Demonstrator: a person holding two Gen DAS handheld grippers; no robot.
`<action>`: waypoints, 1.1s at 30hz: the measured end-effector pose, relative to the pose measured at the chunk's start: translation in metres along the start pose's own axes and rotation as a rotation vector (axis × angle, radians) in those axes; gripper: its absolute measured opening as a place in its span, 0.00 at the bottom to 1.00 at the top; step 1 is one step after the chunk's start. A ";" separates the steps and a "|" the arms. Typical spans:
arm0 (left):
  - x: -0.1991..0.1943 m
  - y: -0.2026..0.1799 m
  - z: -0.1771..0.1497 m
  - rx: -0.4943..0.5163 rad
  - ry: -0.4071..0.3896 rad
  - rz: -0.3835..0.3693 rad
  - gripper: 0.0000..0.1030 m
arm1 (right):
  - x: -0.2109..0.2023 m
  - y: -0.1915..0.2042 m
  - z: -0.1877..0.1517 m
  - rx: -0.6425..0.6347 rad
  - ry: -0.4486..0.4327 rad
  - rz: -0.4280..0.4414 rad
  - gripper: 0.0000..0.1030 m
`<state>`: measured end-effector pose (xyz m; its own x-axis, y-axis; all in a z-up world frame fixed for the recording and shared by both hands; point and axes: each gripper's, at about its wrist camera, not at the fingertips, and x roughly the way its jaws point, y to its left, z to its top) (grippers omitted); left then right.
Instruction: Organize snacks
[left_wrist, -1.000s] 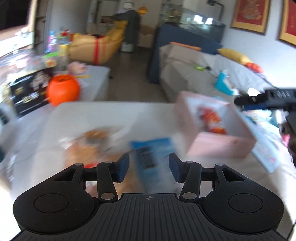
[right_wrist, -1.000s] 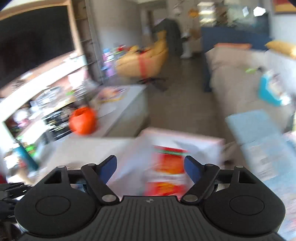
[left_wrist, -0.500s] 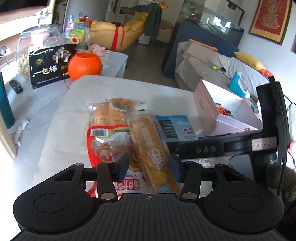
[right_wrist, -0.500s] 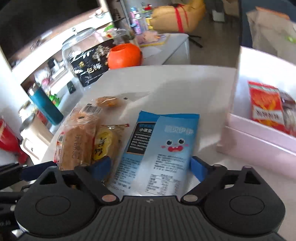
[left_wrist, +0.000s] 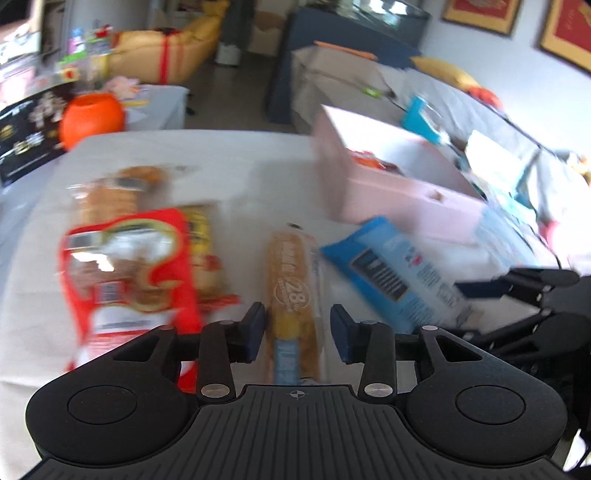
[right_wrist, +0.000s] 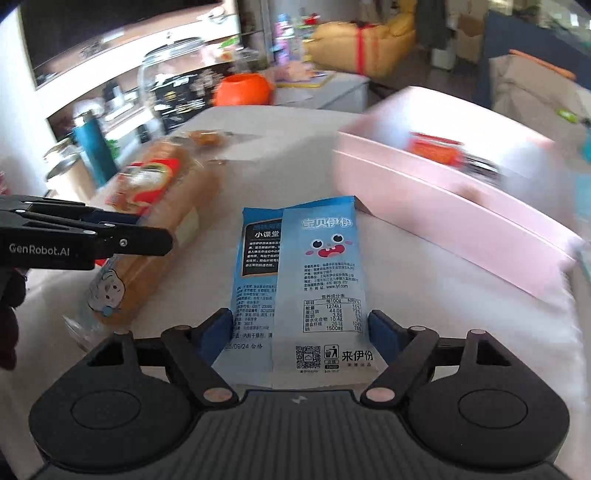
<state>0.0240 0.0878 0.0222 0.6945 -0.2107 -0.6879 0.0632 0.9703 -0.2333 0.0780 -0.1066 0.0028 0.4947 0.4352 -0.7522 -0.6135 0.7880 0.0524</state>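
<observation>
White living-room table (left_wrist: 236, 162) strewn with snacks.
Right gripper (right_wrist: 300, 334) clamps the blue plastic snack packet (right_wrist: 300, 273); left gripper (left_wrist: 297, 330) straddles the long bread stick pack (left_wrist: 295, 291), fingers apart.

Your blue snack packet (right_wrist: 299, 288) is glossy printed plastic film, and the long bread's wrapper (left_wrist: 295, 295) is clear, shiny plastic. Your right claw (right_wrist: 301, 328) is matt black plastic with blue pads (right_wrist: 384, 332), its housing ribbed; the pink box (right_wrist: 443, 206) looks smooth and matt.
</observation>
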 end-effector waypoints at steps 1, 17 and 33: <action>0.004 -0.006 -0.001 0.014 0.014 -0.015 0.42 | -0.007 -0.007 -0.007 0.007 -0.016 -0.032 0.78; -0.036 0.024 0.014 -0.047 -0.111 0.155 0.43 | -0.012 -0.033 -0.043 0.088 -0.096 -0.143 0.99; -0.016 0.055 -0.005 -0.135 -0.057 0.151 0.62 | -0.012 -0.031 -0.044 0.086 -0.094 -0.146 1.00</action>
<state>0.0129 0.1437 0.0166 0.7284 -0.0537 -0.6830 -0.1382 0.9649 -0.2232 0.0643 -0.1557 -0.0190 0.6325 0.3496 -0.6912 -0.4786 0.8780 0.0061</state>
